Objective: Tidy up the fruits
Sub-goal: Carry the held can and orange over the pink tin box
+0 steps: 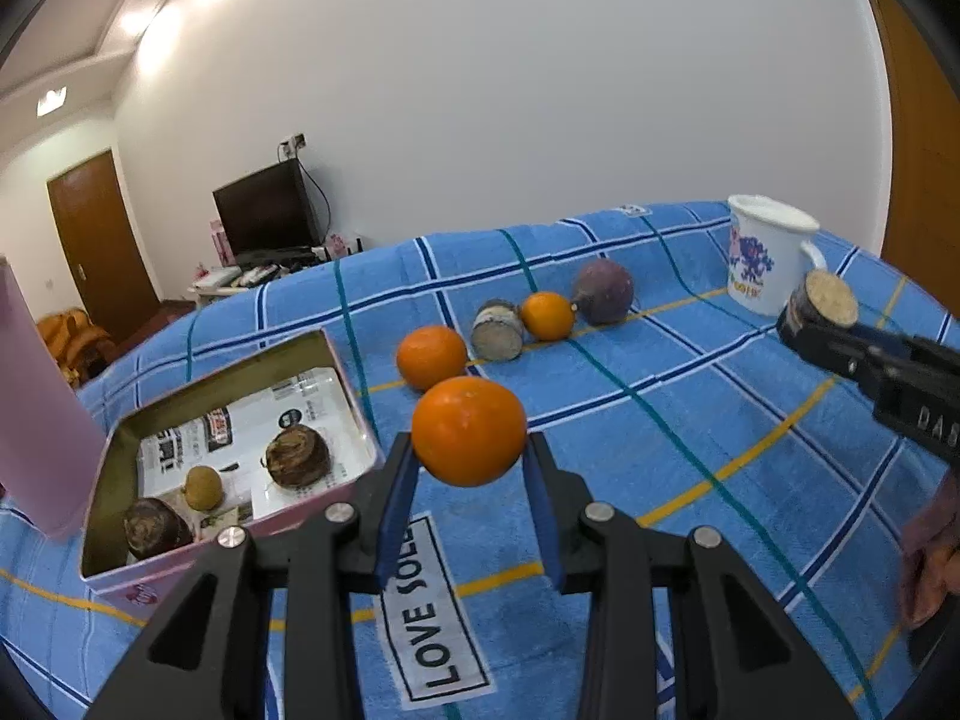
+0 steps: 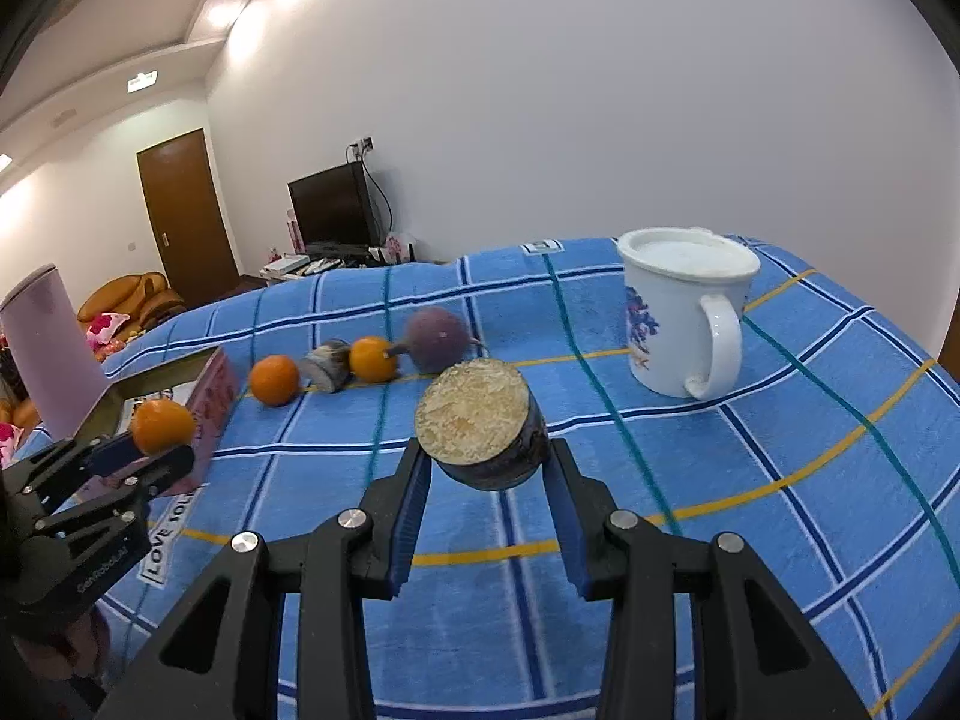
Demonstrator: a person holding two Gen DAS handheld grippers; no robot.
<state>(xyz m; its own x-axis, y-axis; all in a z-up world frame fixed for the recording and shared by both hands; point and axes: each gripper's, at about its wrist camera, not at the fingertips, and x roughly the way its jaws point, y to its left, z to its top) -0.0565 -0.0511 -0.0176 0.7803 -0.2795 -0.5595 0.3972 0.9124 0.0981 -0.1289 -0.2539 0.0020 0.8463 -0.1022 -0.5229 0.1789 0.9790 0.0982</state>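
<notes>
My left gripper (image 1: 469, 450) is shut on an orange (image 1: 468, 429) and holds it above the blue checked cloth, just right of the open pink tin (image 1: 345, 360). The tin holds two brown taro-like pieces (image 1: 298, 456) and a small yellow fruit (image 1: 203, 487). My right gripper (image 2: 486, 459) is shut on a cut brown cylinder piece (image 2: 480, 423) with a pale cut face, held above the cloth. On the cloth lie a row: an orange (image 1: 431, 356), a grey cut piece (image 1: 497, 330), a small orange (image 1: 547, 315) and a purple round fruit (image 1: 603, 291).
A white mug (image 2: 684, 318) with a blue print stands at the right rear of the cloth. A tall pink tumbler (image 2: 48, 348) stands left of the tin. The cloth (image 1: 660, 450) drops off at its far edge; a TV and a door lie beyond.
</notes>
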